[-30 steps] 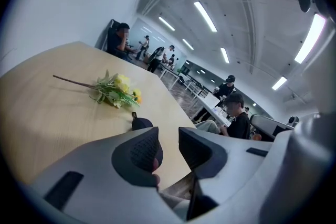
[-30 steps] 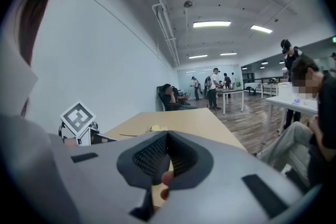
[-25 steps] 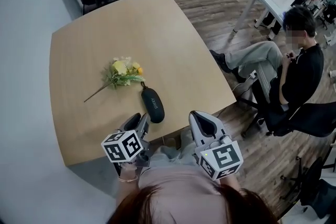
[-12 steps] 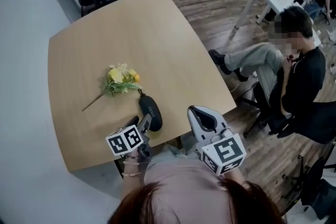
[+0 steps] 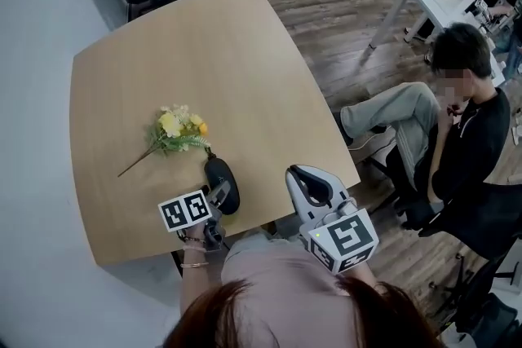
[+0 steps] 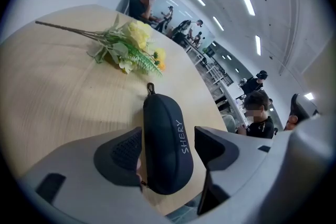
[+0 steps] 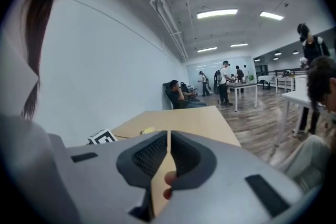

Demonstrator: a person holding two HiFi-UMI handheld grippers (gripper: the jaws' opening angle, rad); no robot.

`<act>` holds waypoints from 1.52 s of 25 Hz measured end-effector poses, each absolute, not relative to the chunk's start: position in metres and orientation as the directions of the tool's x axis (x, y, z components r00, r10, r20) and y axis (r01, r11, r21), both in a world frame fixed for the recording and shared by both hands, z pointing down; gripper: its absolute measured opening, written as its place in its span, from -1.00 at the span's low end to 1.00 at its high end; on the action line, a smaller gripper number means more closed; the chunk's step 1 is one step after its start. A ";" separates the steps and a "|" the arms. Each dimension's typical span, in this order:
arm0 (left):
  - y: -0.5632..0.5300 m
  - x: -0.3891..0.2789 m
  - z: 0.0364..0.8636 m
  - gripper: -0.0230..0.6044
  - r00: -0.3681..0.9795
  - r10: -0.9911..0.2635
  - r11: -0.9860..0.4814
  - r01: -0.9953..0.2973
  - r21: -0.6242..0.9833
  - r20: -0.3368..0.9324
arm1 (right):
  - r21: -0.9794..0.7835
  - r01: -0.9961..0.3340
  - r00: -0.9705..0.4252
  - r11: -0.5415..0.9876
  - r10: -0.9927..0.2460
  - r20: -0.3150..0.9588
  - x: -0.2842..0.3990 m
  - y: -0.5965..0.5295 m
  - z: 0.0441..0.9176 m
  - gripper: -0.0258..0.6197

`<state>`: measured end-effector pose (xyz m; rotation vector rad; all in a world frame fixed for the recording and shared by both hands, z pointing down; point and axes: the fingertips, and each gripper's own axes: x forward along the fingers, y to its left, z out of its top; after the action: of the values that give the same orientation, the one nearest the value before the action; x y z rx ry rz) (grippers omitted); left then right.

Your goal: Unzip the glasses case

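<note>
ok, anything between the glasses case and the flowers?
Only bare table between the glasses case and the flowers, clearest in the left gripper view; the case's loop points that way.

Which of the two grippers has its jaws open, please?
The left gripper: its jaws have just been opening and straddle the case. The right gripper is shut and empty.

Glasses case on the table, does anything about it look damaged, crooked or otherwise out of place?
Nothing stands out. The glasses case lies flat on the table and looks closed and undamaged, its loop end toward the flower sprig. The left gripper has just been opening its jaws, which straddle the case without pressing on it.
</note>
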<state>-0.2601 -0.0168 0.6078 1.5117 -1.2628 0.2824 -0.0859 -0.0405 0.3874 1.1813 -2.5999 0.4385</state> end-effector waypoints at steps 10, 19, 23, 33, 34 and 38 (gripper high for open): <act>-0.018 -0.240 0.629 0.04 0.417 -0.444 0.208 -0.813 0.544 0.793 | -0.206 -0.744 -0.665 0.635 -0.677 0.316 -0.059 -0.060 0.390 -0.88; -0.019 -0.217 0.639 0.04 0.447 -0.316 0.174 -0.840 0.514 0.837 | -0.225 -0.750 -0.661 0.622 -0.692 0.290 -0.032 -0.075 0.392 -0.89; -0.020 -0.209 0.641 0.04 0.441 -0.261 0.169 -0.855 0.490 0.859 | -0.232 -0.751 -0.660 0.618 -0.695 0.285 -0.018 -0.081 0.393 -0.89; -0.022 -0.208 0.645 0.04 0.393 -0.174 0.139 -0.898 0.418 0.903 | -0.246 -0.739 -0.673 0.627 -0.685 0.279 -0.001 -0.087 0.400 -0.89; -0.020 -0.208 0.646 0.04 0.391 -0.174 0.142 -0.898 0.416 0.904 | -0.249 -0.739 -0.674 0.626 -0.683 0.282 0.000 -0.086 0.402 -0.88; -0.021 -0.210 0.644 -0.03 0.415 -0.229 0.186 -0.869 0.458 0.881 | -0.246 -0.736 -0.677 0.631 -0.681 0.278 0.004 -0.088 0.404 -0.89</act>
<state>-0.2103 -0.0212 0.6438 1.3422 -1.0915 0.6085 0.0038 -0.0884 0.4043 1.1776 -2.6914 0.5136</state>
